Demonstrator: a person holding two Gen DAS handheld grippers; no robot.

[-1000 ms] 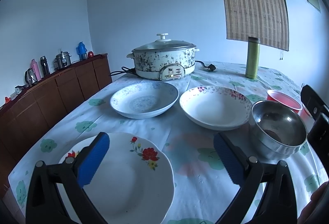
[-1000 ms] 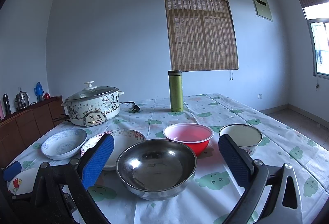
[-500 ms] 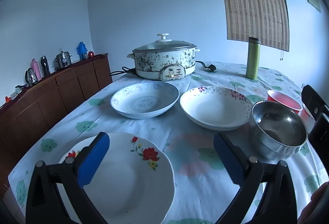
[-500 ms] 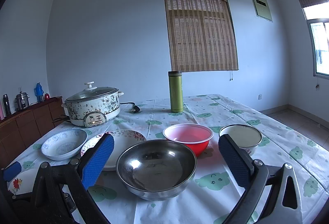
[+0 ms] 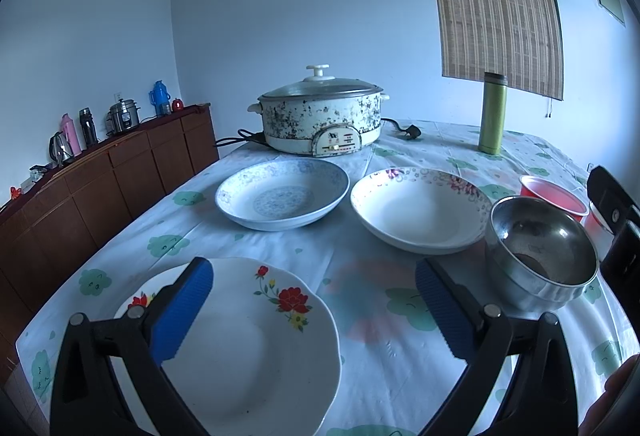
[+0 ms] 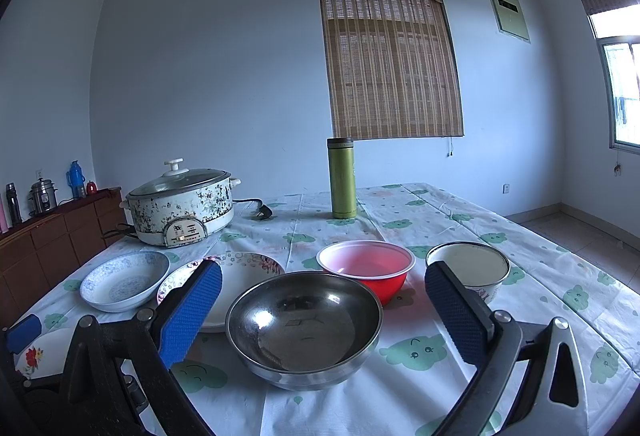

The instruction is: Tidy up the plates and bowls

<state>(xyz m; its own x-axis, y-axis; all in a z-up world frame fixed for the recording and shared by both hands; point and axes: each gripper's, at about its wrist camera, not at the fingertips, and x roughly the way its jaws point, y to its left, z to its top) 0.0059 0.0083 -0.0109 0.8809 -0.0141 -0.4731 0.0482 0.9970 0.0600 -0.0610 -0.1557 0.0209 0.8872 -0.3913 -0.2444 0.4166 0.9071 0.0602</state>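
Left wrist view: left hand-held gripper (image 5: 314, 310) hangs released, blue pads (image 5: 182, 310) wide apart, nothing between them, over a white plate w/ red flowers (image 5: 260, 348) at the near edge of the surface (image 5: 360, 300), which has a cloth w/ green cloud prints. Past it, a blue-patterned plate (image 5: 282, 193) and, to its right, a white floral-rim plate (image 5: 420, 211), near each other but apart. Further right, a steel bowl (image 5: 542, 250) just beside the floral-rim plate. Behind them, a speckled electric pot (image 5: 320, 119) w/ lid and an upright green flask (image 5: 493, 113).

Right wrist view: right hand-held gripper (image 6: 322, 310) also released, pads spread to either side of the steel bowl (image 6: 304, 328), not touching it. Beyond the bowl, a red bowl (image 6: 366, 268); to the right of that, a white enamel bowl (image 6: 468, 266). Left gripper's blue pad shows at far left, by the flowered plate (image 6: 36, 352). A wooden sideboard (image 6: 48, 240) along the left wall carries flasks and a kettle.
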